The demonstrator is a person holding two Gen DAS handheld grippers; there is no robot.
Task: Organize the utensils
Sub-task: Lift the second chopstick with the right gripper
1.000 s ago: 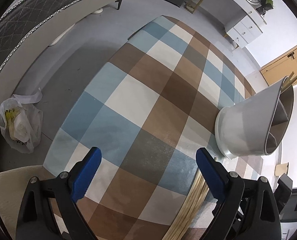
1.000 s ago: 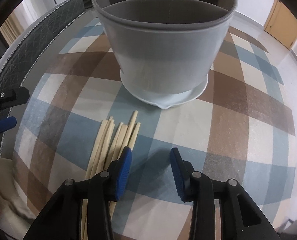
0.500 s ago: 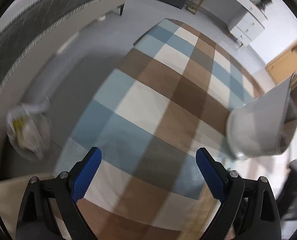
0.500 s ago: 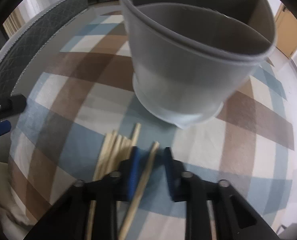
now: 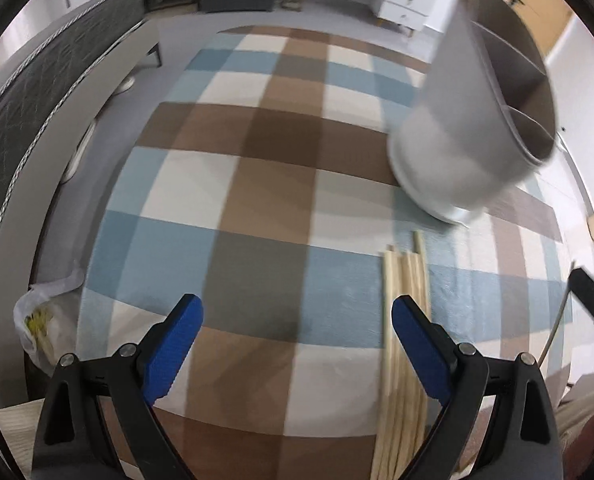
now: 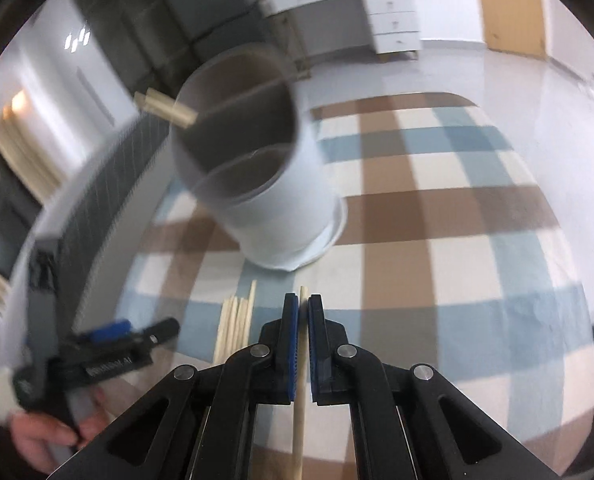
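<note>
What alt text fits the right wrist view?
The right claw is shut on one wooden chopstick above a checked tablecloth. Ahead stands a grey divided utensil holder; more chopsticks lie at left.

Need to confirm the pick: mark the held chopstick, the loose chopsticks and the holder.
held chopstick (image 6: 301, 300), right wrist view, tip beyond the pads
loose chopsticks (image 5: 405, 276), left wrist view, upper ends
grey utensil holder (image 6: 273, 208), right wrist view, outer wall
</note>
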